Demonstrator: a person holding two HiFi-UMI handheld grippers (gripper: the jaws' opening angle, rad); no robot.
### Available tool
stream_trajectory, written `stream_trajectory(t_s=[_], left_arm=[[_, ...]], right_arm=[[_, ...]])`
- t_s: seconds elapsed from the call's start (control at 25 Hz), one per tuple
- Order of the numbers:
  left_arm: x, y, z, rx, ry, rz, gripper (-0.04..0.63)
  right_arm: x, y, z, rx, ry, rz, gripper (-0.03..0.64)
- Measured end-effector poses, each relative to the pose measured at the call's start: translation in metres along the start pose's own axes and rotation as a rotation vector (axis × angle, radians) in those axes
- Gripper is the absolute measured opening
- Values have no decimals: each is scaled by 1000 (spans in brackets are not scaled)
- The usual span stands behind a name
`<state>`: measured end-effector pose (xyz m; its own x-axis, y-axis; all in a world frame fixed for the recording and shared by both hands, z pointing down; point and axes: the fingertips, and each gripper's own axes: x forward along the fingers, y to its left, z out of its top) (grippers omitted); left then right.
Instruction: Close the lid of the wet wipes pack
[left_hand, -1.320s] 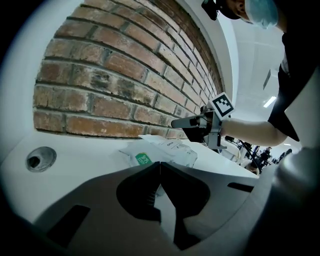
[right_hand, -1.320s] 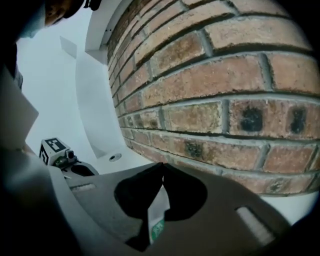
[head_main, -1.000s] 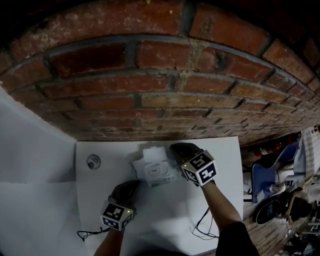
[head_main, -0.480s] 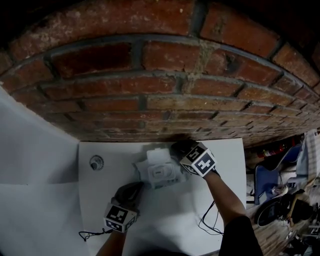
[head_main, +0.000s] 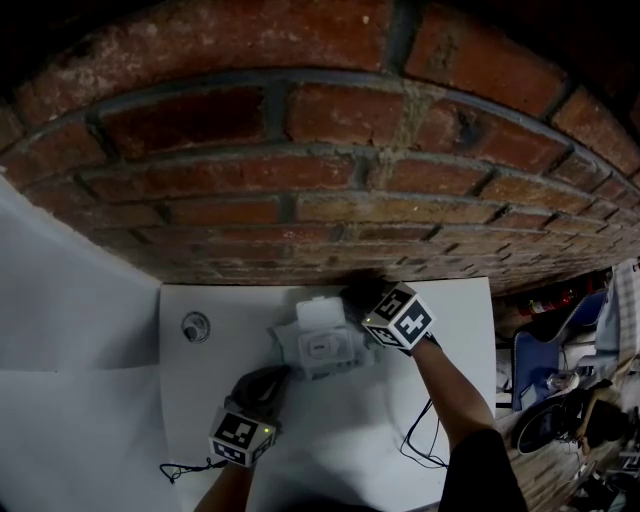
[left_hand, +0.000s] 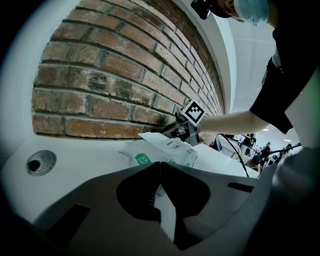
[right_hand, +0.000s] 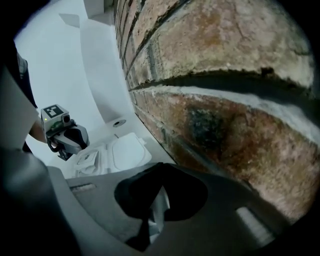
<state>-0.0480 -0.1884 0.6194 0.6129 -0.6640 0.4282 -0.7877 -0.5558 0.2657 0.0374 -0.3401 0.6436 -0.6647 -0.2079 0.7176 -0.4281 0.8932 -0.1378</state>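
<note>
Now the right gripper, jaws together and empty, has been shifted closer to the brick wall, beside the open lid of the wet wipes pack lying on the surface. Closing is therefore judged imminent. The left gripper, jaws likewise together, has been drawn slightly back from the pack.

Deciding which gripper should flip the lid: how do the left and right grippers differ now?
The right gripper sits close to the brick wall beside the wet wipes pack's open lid; the left gripper sits on the pack's near side, away from the lid. The right points along the wall, the left towards it. Both have jaws together.
</note>
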Motion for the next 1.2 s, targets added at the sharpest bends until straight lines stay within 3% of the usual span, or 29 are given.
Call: stream_trajectory(t_s=[0.24, 1.2], left_arm=[[0, 1, 0, -3, 0, 1, 0], [1, 0, 1, -37, 16, -24, 0]], right_arm=[[-9, 17, 15, -5, -105, 79, -2], [-64, 62, 38, 32, -225, -7, -2]])
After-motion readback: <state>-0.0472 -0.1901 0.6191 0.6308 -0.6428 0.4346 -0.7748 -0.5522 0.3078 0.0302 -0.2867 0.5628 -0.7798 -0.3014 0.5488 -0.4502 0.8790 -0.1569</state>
